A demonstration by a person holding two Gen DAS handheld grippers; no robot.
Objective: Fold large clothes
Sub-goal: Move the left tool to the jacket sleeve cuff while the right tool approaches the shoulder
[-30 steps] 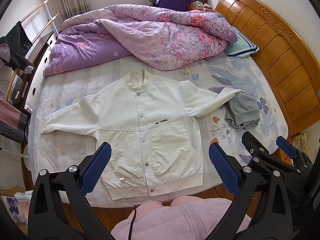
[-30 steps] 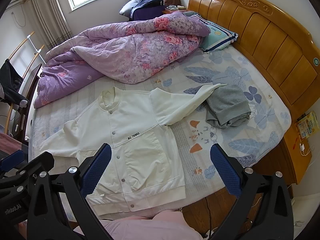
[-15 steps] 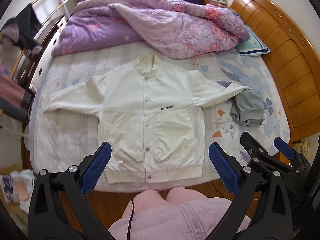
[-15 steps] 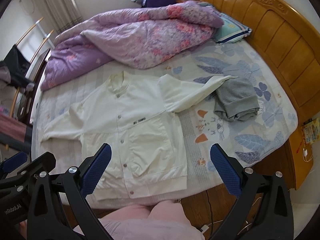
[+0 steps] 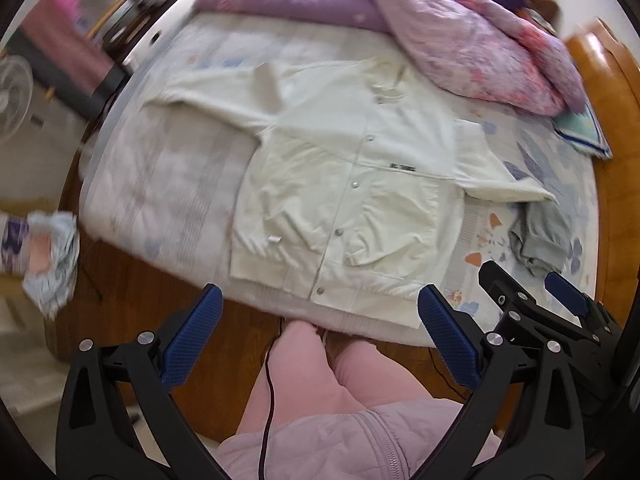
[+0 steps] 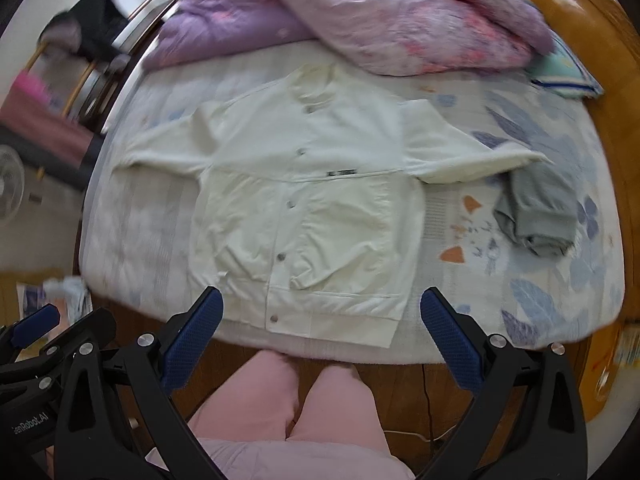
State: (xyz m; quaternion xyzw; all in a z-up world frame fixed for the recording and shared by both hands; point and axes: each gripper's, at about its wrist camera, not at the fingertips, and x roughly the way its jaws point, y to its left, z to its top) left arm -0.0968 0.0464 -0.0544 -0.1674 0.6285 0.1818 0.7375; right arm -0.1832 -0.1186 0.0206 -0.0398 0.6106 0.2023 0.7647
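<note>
I'm standing at the foot of the bed (image 6: 520, 320), and the white jacket (image 6: 304, 184) lies flat on the sheet right in front of me, front side up and snapped shut down the middle. Its hem sits at the near edge of the mattress, and its collar points toward the purple quilt (image 6: 360, 20) bunched just beyond it.

My left gripper (image 5: 318, 336) hangs above the floor short of the jacket's hem, jaws spread wide with nothing between them. My right gripper (image 6: 320, 338) is the same: wide apart, empty, above the hem but not touching it.

So nothing is folded yet, as I read it. Both sleeves are out to the sides of the jacket. The right sleeve (image 6: 472, 160) reaches across to a grey garment (image 6: 536, 208) lying beside the jacket, and its cuff seems to rest on that pile, though the blur makes this hard to confirm. The left sleeve (image 5: 208, 104) stretches toward the far side edge of the bed.

Everything is left to do: sleeves in across the body, then the body folded over on itself.
</note>
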